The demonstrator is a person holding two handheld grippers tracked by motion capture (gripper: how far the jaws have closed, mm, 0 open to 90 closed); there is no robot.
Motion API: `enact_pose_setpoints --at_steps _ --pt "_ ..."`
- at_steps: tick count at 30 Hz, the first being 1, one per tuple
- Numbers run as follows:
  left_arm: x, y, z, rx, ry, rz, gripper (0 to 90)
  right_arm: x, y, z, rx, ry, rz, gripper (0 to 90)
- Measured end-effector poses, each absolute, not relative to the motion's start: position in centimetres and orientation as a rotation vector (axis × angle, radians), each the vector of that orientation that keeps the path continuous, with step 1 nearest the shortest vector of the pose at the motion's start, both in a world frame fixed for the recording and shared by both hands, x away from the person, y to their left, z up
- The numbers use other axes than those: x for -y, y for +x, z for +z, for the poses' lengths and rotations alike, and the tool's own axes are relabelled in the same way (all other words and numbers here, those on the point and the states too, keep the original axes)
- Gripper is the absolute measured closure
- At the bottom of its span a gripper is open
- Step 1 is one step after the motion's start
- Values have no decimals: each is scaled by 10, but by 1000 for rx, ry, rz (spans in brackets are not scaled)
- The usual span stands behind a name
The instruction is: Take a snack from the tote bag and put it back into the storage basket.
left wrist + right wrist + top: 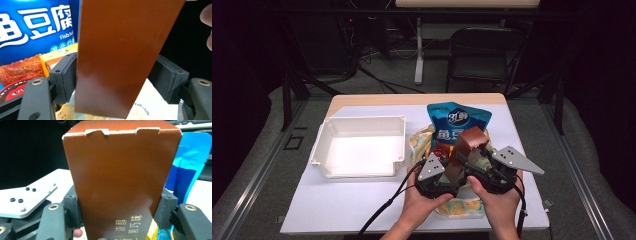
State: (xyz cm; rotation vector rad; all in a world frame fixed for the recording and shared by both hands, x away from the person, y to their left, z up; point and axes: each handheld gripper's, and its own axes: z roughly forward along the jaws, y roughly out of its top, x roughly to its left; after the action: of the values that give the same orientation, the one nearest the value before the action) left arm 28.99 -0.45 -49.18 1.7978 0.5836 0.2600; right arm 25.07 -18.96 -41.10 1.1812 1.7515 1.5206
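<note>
- Left gripper (451,167): jaws part open, clamped on the brown box (467,147).
- Right gripper (477,162): jaws part open, clamped on the same box, above the blue bag (457,120).

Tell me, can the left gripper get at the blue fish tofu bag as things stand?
Probably not yet. The left gripper is shut on the brown carton, which the right gripper also clamps. The blue fish tofu bag lies just beyond, partly behind the carton, so the jaws are occupied.
</note>
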Motion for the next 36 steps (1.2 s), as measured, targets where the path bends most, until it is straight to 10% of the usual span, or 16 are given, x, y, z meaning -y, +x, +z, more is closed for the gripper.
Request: enact_pose_setpoints --at_steps 22,36 --pt "0 289 -494 -627 1766 244 241 178 247 -412 -1794 1154 1542 380" --pt "-2 287 -495 -612 1773 273 393 175 247 -413 -1816 1142 1534 377"
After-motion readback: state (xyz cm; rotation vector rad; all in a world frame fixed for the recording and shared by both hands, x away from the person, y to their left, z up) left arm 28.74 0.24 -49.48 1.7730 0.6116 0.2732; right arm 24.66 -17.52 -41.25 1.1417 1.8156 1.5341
